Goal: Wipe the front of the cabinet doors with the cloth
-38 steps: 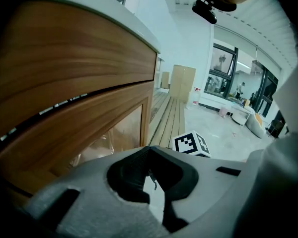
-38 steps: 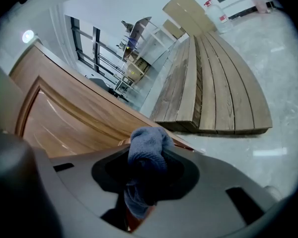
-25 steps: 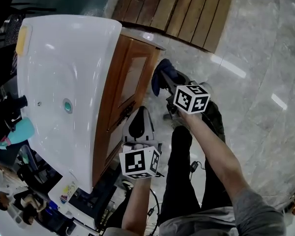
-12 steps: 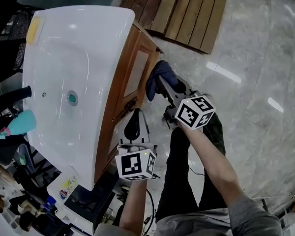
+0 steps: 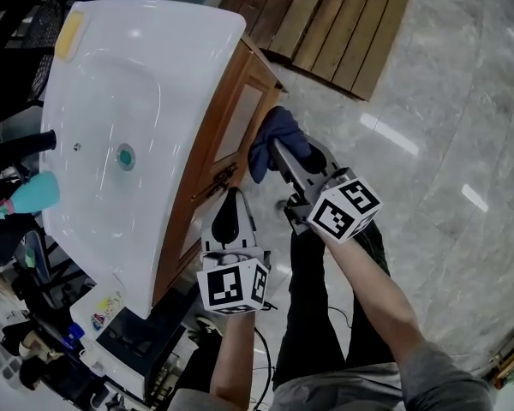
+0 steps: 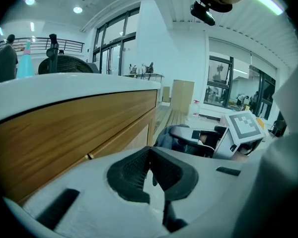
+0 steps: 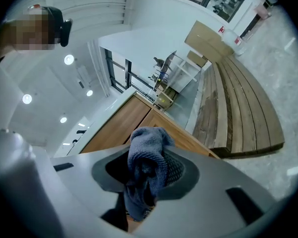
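Observation:
The wooden cabinet door stands under the white basin, and its front also fills the left of the left gripper view as a wooden cabinet. My right gripper is shut on a dark blue cloth, which sits against the door's right edge. The cloth hangs bunched between the jaws in the right gripper view. My left gripper is shut with nothing in it, close to the door handles. From the left gripper I see the cloth ahead.
A white basin tops the cabinet, with a yellow sponge at its far corner and a teal bottle beside it. A slatted wooden platform lies behind on the marble floor. Clutter sits at the lower left.
The right gripper has brought the cloth in closer to the cabinet door's edge. The left gripper has stayed shut near the handles.

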Action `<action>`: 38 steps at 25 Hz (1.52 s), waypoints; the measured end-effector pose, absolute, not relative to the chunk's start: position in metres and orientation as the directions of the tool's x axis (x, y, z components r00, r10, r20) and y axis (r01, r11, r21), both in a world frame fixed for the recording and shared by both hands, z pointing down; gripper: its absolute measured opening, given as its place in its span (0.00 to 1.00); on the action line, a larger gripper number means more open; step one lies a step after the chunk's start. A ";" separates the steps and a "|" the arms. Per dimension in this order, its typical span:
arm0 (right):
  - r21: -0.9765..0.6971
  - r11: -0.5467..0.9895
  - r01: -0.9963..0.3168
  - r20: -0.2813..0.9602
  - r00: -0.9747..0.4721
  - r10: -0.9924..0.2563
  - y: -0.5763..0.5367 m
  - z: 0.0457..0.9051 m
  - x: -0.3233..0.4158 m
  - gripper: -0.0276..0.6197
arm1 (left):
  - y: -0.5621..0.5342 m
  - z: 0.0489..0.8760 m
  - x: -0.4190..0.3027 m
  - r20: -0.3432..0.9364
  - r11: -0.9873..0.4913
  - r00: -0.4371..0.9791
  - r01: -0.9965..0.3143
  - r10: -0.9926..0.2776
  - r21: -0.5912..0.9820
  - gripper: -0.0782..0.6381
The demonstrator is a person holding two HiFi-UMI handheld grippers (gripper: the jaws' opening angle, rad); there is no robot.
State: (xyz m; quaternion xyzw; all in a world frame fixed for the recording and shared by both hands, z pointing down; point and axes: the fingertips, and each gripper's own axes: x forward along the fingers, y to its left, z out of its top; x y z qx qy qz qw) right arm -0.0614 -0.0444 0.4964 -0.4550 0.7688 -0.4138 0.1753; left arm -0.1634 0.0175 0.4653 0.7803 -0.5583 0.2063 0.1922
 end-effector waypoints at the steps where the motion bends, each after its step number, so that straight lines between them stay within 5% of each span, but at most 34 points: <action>1: -0.799 0.246 -0.549 0.102 -0.527 -0.844 -0.044 0.494 -0.062 0.22 | 0.019 0.464 -0.163 0.536 -0.300 0.288 -0.952 -0.793 0.068 0.12; 21: -0.815 0.304 -0.494 0.038 -0.569 -0.822 -0.074 0.464 -0.118 0.23 | 0.010 0.443 -0.184 0.529 -0.311 0.292 -0.949 -0.796 0.056 0.12; 38: -0.858 0.201 -0.472 0.092 -0.526 -0.845 -0.088 0.501 -0.127 0.22 | 0.009 0.463 -0.183 0.547 -0.340 0.331 -0.936 -0.769 0.090 0.12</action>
